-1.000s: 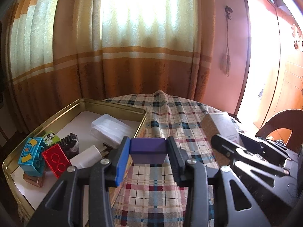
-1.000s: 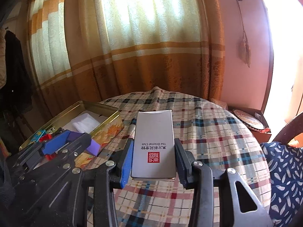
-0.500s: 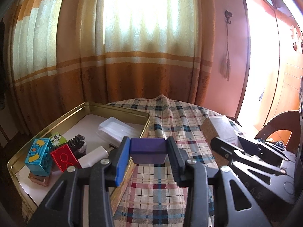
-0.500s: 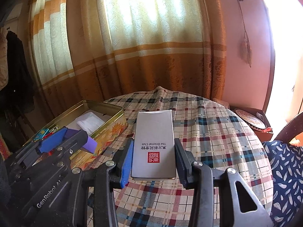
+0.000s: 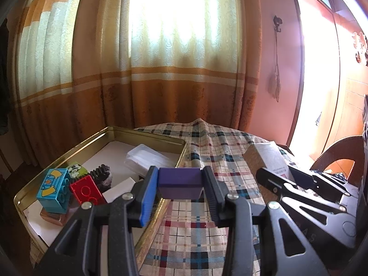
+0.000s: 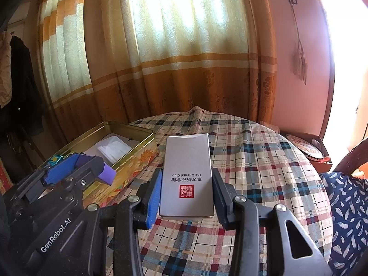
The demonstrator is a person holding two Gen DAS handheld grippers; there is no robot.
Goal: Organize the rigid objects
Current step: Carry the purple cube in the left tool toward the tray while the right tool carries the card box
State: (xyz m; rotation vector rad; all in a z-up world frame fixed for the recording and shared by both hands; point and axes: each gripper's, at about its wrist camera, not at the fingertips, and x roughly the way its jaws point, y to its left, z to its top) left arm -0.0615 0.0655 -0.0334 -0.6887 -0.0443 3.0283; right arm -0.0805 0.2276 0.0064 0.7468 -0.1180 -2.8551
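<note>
The left tongs (image 5: 180,184) are clenched on a purple block (image 5: 179,181), gripping it by its two short ends so its long axis runs crosswise between the fingers. The block hangs in the air just over the near right rim of the gold tin (image 5: 147,135), which serves as the landmark here.

Inside the tin, at its near left corner, a blue toy brick (image 5: 54,189) stands on a brown piece, with a red brick (image 5: 86,191) leaning beside it and a dark, toothed object (image 5: 101,177) just behind. A clear plastic case (image 5: 147,158) lies toward the tin's far right corner, on the white liner.

The right tongs (image 6: 186,195) are clenched on a grey carton (image 6: 187,174), held to the right of the tin, above the plaid cloth of the worktop (image 6: 264,161). The fingers grip its long sides near the close end. Its long axis points straight away from the camera, toward the curtain (image 6: 184,46). Its printed face is up: a red seal sits near the close end and the line "The Oriental Club" reads upside down from this view.

Seen from the right wrist, the purple block sits level with the tin's decorated side wall, near its front corner.
</note>
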